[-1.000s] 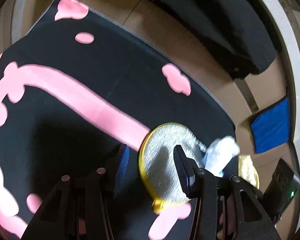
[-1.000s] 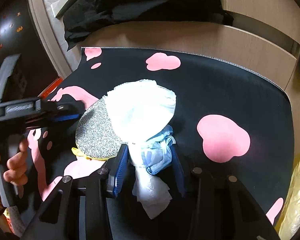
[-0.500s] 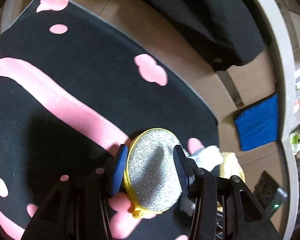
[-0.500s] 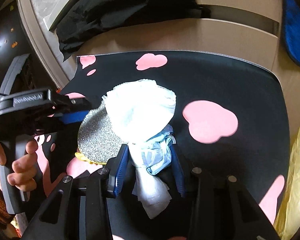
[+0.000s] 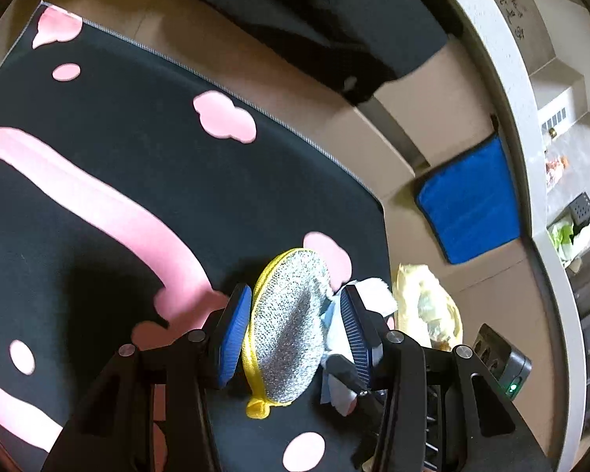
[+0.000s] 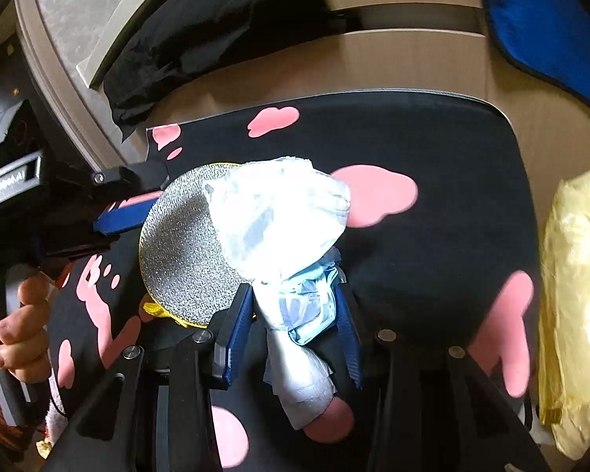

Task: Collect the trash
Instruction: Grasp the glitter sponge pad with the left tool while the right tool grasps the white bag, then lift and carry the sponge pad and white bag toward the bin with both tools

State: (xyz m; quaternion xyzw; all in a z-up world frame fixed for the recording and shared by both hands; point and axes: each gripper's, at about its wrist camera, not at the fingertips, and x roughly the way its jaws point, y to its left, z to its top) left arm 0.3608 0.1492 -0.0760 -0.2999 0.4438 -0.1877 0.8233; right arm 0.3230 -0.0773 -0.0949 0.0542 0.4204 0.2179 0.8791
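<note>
Left claw (image 5: 295, 326): pinching the round silver scourer (image 5: 291, 326) at lower centre, as before.
Right claw (image 6: 291, 314): still clamped on the white-and-blue tissue wad (image 6: 283, 236), centre frame.
Change: the black-and-pink mat (image 6: 432, 141) slid left — a yellow bag (image 6: 574, 295) now fills the right edge.

No legible text anywhere.

Black mat (image 5: 145, 181), pink blotches; silver scrubber (image 5: 291, 326), yellow rim; blue cloth (image 5: 470, 204).
</note>
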